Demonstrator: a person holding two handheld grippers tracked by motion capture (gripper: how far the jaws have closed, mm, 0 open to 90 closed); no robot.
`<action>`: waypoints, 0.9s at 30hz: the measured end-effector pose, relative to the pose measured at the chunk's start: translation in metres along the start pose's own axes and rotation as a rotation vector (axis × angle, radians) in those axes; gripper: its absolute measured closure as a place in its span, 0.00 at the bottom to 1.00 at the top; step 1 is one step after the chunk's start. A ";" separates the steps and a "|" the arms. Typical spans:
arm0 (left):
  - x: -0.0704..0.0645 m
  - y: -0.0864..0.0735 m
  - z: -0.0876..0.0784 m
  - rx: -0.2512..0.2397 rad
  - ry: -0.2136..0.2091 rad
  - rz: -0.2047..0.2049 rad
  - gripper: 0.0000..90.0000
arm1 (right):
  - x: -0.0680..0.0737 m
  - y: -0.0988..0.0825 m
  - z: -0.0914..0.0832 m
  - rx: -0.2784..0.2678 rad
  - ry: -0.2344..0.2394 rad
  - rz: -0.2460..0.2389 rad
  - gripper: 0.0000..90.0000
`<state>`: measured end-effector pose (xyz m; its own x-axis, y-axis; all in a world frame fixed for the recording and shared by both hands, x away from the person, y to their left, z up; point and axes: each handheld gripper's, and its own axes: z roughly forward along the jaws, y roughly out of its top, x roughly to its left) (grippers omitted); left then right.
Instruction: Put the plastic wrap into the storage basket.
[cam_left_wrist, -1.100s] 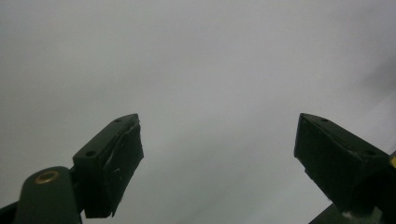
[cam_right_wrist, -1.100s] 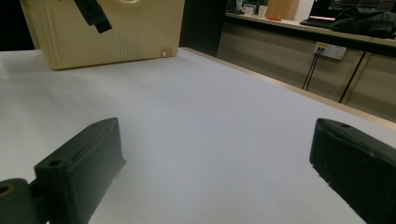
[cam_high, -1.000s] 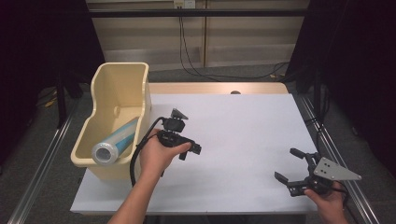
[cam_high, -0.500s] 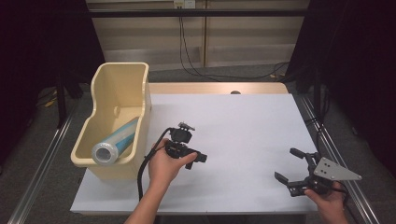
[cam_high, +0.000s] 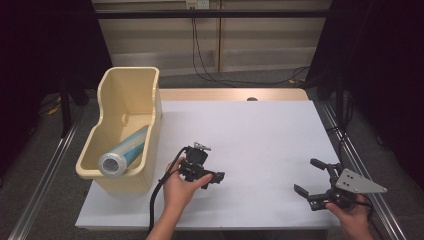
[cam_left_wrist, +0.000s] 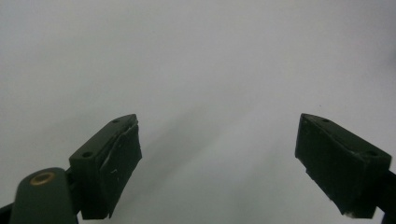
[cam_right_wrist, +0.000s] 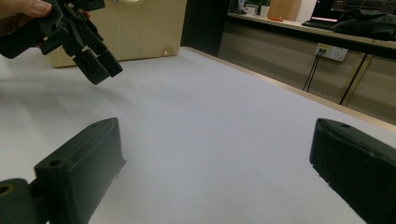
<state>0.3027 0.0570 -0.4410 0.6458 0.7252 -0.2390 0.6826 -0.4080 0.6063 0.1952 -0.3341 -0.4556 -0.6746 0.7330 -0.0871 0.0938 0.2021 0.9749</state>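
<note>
High view: my right gripper (cam_high: 311, 176) sits at the near right corner of the white table (cam_high: 260, 130), jaws spread wide, nothing between them. My left gripper (cam_high: 212, 176) hangs over the near middle of the table, just right of the bin, jaws apart and empty; in the left gripper view I see bare white surface between them. Farther left, the cream plastic bin (cam_high: 131, 85) holds a clear film roll (cam_high: 122, 153) lying on its side, near end toward me.

cream bin (cam_high: 130, 100), white table (cam_high: 260, 130), black jaws
</note>
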 end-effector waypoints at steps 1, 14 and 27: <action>0.000 -0.002 0.000 -0.020 -0.003 0.003 0.15 | 0.000 0.000 0.000 0.001 0.000 -0.002 0.02; 0.001 -0.014 -0.004 -0.215 0.036 0.076 0.16 | 0.000 -0.002 0.001 0.007 0.004 -0.002 0.02; 0.002 -0.026 -0.009 -0.375 0.075 0.083 0.14 | 0.000 -0.003 0.002 0.010 0.006 -0.001 0.02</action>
<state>0.2832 0.0746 -0.4503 0.6573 0.7423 -0.1299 0.4477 -0.2460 0.8597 0.1966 -0.3331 -0.4589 -0.6790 0.7290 -0.0867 0.1005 0.2092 0.9727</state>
